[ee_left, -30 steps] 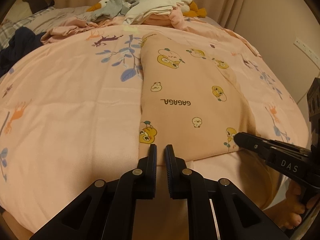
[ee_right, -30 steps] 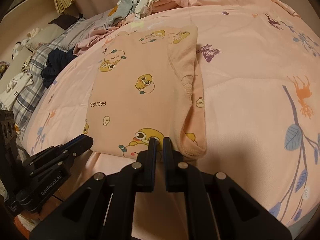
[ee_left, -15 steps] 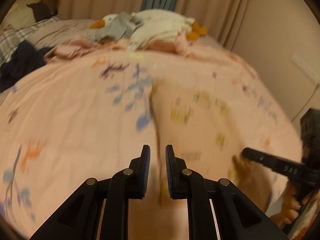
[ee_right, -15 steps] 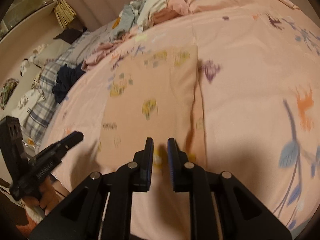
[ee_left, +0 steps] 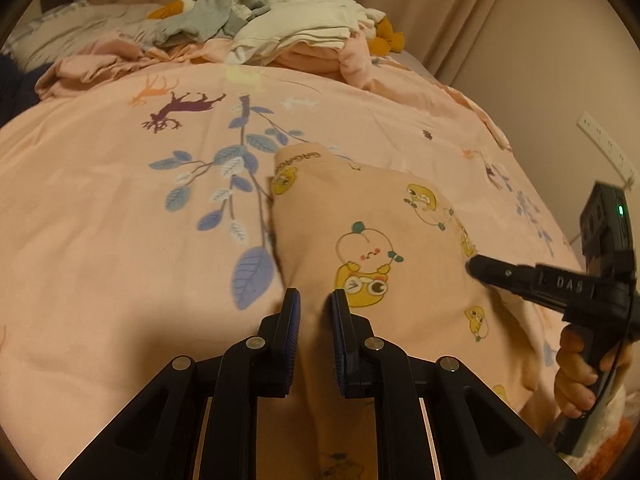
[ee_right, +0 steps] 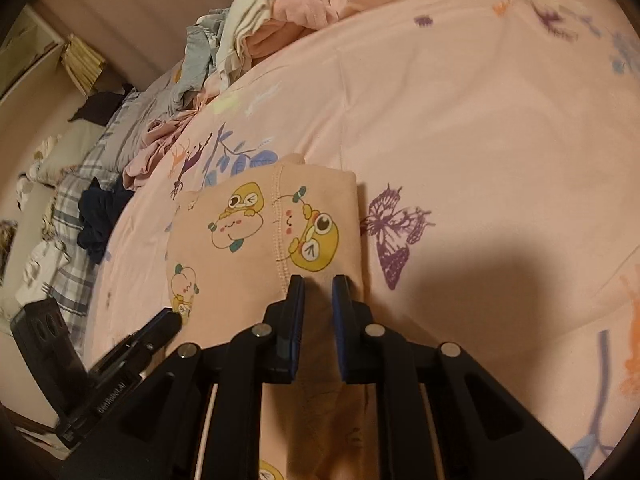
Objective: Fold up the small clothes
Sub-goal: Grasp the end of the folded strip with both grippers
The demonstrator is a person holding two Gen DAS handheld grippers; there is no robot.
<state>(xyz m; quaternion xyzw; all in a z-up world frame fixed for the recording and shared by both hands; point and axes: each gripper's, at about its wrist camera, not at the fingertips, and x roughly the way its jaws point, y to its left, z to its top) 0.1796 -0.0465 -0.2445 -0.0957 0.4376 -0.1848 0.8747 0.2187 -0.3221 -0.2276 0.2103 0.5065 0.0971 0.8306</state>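
Right now you hold the peach duck-print garment (ee_left: 384,248) by its near hem with both claws, and it is lifted off the bed (ee_left: 100,240) at your end while its far end lies on the quilt, toward the middle of the bed and well short of the heap of clothes (ee_left: 304,36) at the far edge.

Your left gripper (ee_left: 314,304) stands narrow, cloth pinched between its pads at the garment's left corner. Your right gripper (ee_right: 318,292) is likewise nearly closed on the right corner, just beside the stitched seam; its gap looks slightly looser.

That looser right grip is the risk, I judge: if the cloth slides out there, one corner will drop and the fold will land crooked. Carrying the two corners forward at uneven pace would skew the hem too, leaving a slanted crease. Pulling too high could drag the far end along the quilt and bunch it. Let go only once the hem lies flat on the far part.
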